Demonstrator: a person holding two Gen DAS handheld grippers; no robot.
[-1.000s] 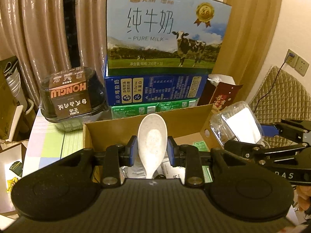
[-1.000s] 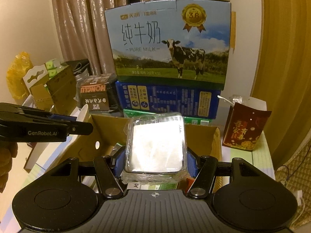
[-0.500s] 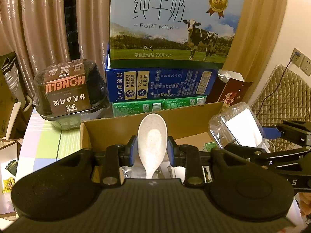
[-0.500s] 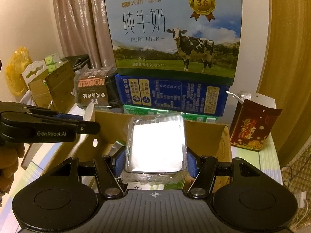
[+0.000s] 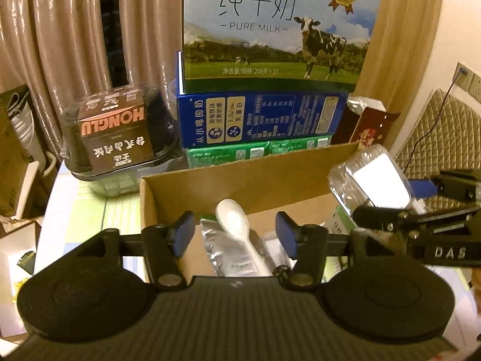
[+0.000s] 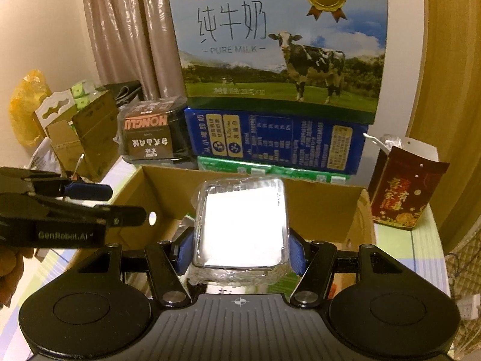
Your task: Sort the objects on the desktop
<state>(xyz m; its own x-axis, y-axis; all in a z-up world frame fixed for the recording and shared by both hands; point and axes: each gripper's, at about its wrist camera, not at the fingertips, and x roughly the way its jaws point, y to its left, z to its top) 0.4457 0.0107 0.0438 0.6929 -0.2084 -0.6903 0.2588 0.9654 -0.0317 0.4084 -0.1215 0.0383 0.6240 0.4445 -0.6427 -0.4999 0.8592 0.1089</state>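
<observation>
Two handheld grippers hover over an open cardboard box [image 5: 240,180] on a table [image 5: 84,210] covered in a pastel checked cloth. The left gripper [image 5: 233,231] has its blue pads spread apart and its jaws are opening; a white plastic spoon [image 5: 237,225] sits between them without touching either pad, lying inside the box on top of a silver foil packet [image 5: 213,246].

The right gripper [image 6: 239,240] is clamped on a clear plastic container [image 6: 240,228] with a white block inside, its pads pressing both sides, and holds it above the box's right half. In the left wrist view this container appears at the right edge, above the box rim.

Behind the box stands a stack of cartons: a large pure milk carton [image 6: 279,39] with a cow picture on top, a blue carton [image 6: 276,141] under it, and a green one [image 6: 270,171] at the bottom. Left of the stack is a black Honglu food tub [image 5: 120,135]. Right of it stands a dark red gift bag [image 6: 402,192]. Beige curtains [image 5: 54,45] hang behind.
</observation>
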